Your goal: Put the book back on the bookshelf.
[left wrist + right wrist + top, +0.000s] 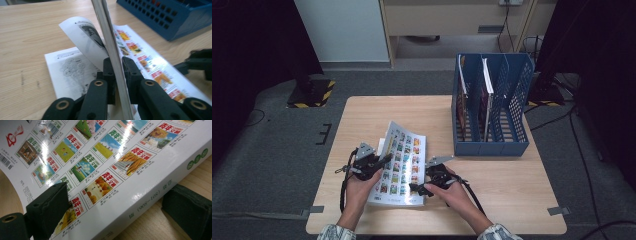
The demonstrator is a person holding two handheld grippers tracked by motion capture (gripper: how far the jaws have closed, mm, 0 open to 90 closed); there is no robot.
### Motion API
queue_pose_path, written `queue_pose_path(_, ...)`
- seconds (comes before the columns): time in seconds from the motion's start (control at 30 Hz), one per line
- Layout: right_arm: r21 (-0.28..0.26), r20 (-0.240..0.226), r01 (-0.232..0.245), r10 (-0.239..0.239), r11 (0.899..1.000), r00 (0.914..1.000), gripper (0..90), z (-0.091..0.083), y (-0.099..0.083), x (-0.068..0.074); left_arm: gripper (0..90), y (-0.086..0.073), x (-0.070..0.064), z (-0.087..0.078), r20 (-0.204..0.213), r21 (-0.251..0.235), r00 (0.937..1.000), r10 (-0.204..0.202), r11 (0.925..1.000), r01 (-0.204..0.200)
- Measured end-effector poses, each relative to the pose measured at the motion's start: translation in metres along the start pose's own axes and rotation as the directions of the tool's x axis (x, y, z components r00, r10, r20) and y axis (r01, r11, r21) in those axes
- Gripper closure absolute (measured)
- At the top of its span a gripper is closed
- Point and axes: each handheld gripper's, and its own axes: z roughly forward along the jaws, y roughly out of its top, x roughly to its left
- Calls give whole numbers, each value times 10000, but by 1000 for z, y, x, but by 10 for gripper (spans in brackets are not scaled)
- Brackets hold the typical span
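A glossy magazine [402, 165] with rows of small colour pictures on its back cover lies on the wooden table [377, 110] in front of me. My left gripper [387, 159] is shut on the raised edge of the cover and a sheaf of pages [110, 37], holding them upright off the printed pages below. In the left gripper view its jaws [116, 65] pinch that thin stack. My right gripper [414, 189] is open at the magazine's near right corner. Its jaws [117, 197] straddle the spine [155, 187], one over the cover, one on the table beside it.
A blue file rack [492, 145] stands at the table's back right, holding a couple of upright magazines [486, 85]; its perforated wall [170, 22] is seen beyond the magazine. Bare wood lies left of and behind the magazine. Cables trail on the floor to the right.
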Motion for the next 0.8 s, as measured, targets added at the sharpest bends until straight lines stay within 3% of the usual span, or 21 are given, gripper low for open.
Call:
queue_pose_path(0.03,-22,28,67,-67,10000,10000,73,0,0,0,772,-1,1,0,-299,-99,9995,103,9999,-106)
queue_pose_path(0.07,-30,56,90,-90,10000,9999,73,0,0,0,696,-2,3,1,-905,18,9959,39,10000,-37)
queue_pose_path(0.13,-106,121,144,-143,9998,9998,73,1,-1,1,490,-6,10,1,-1566,199,9872,-312,9992,347)
queue_pose_path(0.23,-129,65,43,-42,9999,10000,73,0,-2,1,488,-12,21,-5,-1729,24,9820,-765,9969,781)
queue_pose_path(0.3,-132,61,43,-42,9999,10000,73,0,-2,0,430,-15,27,-9,-1908,-103,9769,-957,9954,955)
queue_pose_path(0.4,-132,57,45,-44,9999,10000,73,0,-2,0,413,-19,32,-11,-1711,105,9804,-979,9948,1011)
queue_pose_path(0.53,-127,48,48,-47,9999,10000,73,0,-2,0,385,-30,34,0,-1239,1047,9894,-763,9905,895)
queue_pose_path(0.6,-125,51,51,-51,9999,10000,72,0,-1,1,377,-31,34,2,-1271,1175,9895,-685,9895,836)
queue_pose_path(0.67,-117,45,65,-65,9999,10000,70,0,-1,0,382,-31,35,4,-1082,1257,9915,-719,9884,854)
queue_pose_path(0.77,-84,65,160,-160,9998,9999,67,1,-1,1,384,-36,35,10,-846,1797,9955,-424,9821,571)
queue_pose_path(0.8,-27,91,175,-175,9998,9998,67,1,0,1,389,-37,34,10,-730,1731,9960,-516,9829,636)
